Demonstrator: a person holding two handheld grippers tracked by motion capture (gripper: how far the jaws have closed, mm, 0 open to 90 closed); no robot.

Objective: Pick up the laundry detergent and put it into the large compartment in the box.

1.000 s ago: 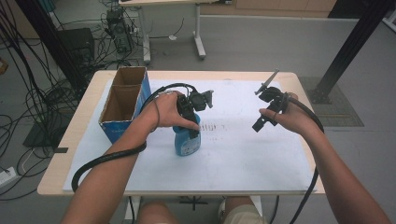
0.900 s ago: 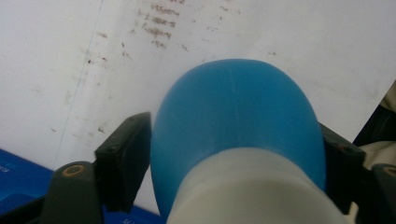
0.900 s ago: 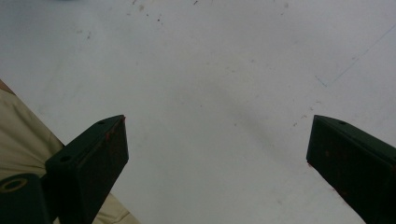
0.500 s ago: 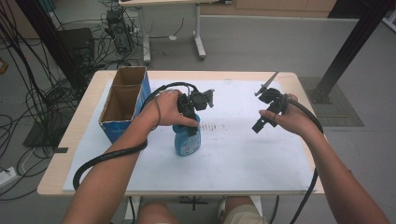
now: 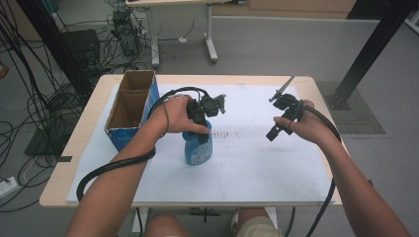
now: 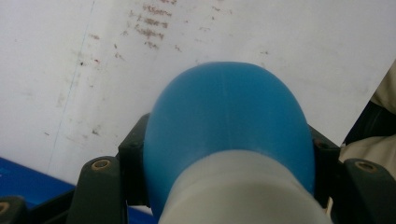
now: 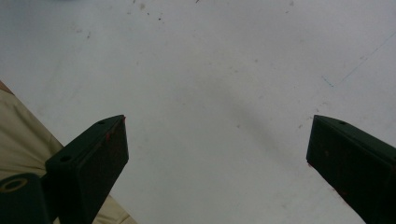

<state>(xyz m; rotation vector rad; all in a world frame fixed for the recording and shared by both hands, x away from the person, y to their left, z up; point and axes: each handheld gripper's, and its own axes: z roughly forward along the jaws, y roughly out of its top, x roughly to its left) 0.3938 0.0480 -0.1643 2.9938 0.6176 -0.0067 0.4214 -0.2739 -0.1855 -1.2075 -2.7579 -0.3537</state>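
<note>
A: Where's the blue plastic bottle (image 5: 198, 148)?
B: Upright, right under the left gripper (image 6: 224, 154), whose jaws have just closed and now clamp its shoulder below the white neck.
A: Handling?
B: Probably light, smooth, slightly squashy; hold near the neck. The right gripper (image 7: 217, 140) stands wide open, empty, well off to the bottle's side.

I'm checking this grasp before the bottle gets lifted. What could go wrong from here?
1. The left gripper is clamped on the rounded upper part of the blue bottle; the curved, smooth plastic could slip or swing when lifted.
2. The cardboard box stands close on that side, so a sideways carry might knock it.
3. The right gripper hangs open above the table, giving no support.
</note>
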